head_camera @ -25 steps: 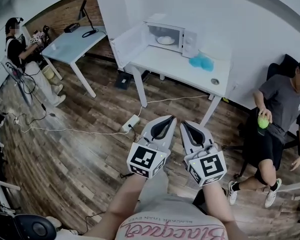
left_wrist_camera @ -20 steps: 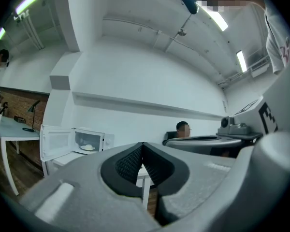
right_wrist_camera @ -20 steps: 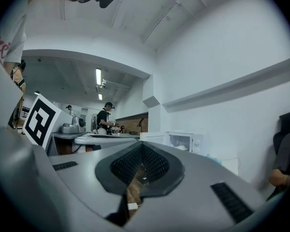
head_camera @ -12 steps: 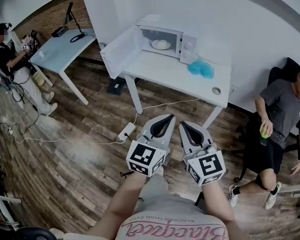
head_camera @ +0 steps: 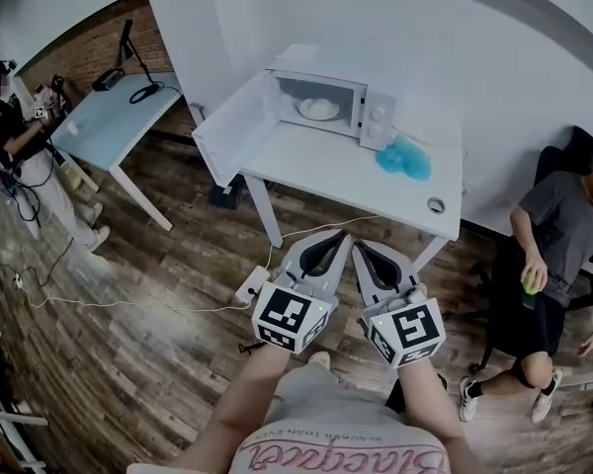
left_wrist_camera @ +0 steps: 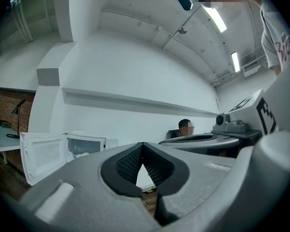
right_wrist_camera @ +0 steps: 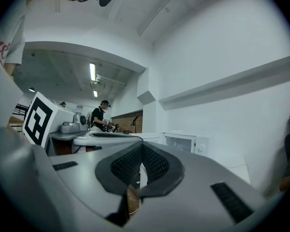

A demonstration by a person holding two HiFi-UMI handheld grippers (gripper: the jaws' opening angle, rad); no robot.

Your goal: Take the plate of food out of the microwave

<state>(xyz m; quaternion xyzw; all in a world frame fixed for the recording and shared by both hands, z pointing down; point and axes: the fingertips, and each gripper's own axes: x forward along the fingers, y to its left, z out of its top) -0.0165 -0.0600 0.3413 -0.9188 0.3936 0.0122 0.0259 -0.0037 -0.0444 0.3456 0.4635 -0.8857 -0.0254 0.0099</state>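
A white microwave [head_camera: 351, 102] stands on a white table [head_camera: 336, 166] with its door [head_camera: 222, 126] swung wide open to the left. Inside sits a plate of pale food [head_camera: 319, 109]. The left gripper view shows the same microwave [left_wrist_camera: 87, 146] at its left. Both grippers are held side by side over the wooden floor, well short of the table. My left gripper [head_camera: 342, 234] is shut and holds nothing. The tips of my right gripper [head_camera: 357, 244] meet too, with nothing between them.
A crumpled blue cloth [head_camera: 403, 156] lies on the table right of the microwave. A power strip [head_camera: 251, 284] and cables lie on the floor. A seated person [head_camera: 558, 255] is at the right. At the left are a second white table [head_camera: 104, 117] and a standing person [head_camera: 10, 126].
The microwave table has come closer and sits lower in the head view. Both grippers have travelled forward together towards it, still shut.
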